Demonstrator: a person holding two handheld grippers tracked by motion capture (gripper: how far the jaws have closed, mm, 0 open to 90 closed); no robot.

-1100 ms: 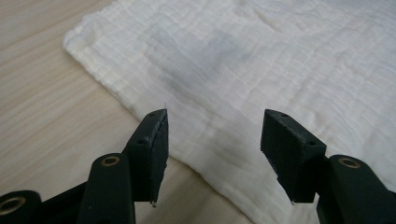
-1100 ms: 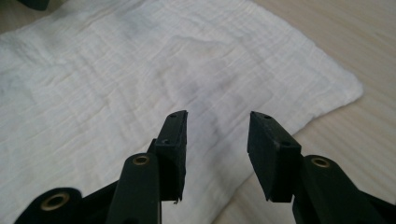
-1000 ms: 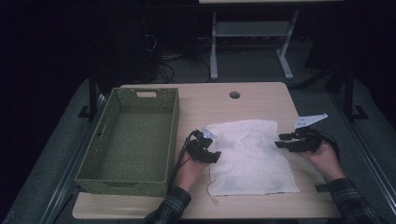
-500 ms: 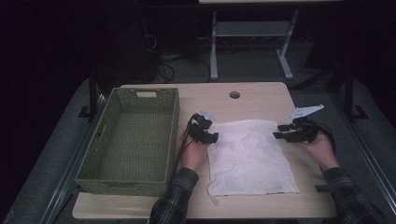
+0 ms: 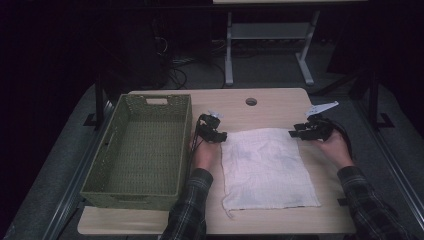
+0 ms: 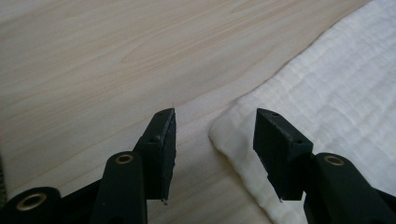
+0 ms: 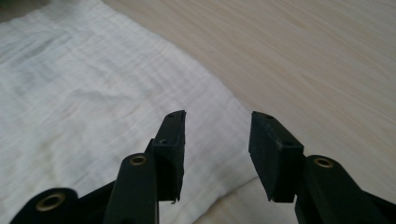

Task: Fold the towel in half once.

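A white cloth [image 5: 267, 167] lies flat on the wooden table [image 5: 280, 102]. My left gripper [image 5: 220, 136] is at the cloth's far left corner. In the left gripper view the left gripper [image 6: 215, 114] stands open. Its jaws have just been closing, with the rounded corner of the cloth [image 6: 224, 133] between them and the pads not touching it. My right gripper [image 5: 295, 134] is at the far right corner. In the right gripper view the right gripper [image 7: 217, 114] is open low over the edge of the cloth [image 7: 84, 93], gripping nothing.
A green woven basket [image 5: 187, 145] stands empty at the left of the table, close beside the left hand. A round cable hole [image 5: 251, 101] sits near the table's far edge. Beyond the table are desk legs and cables on the dark floor.
Both hands have moved away from the person along the cloth's sides, from about its middle up to its two far corners. The cloth has stayed flat.
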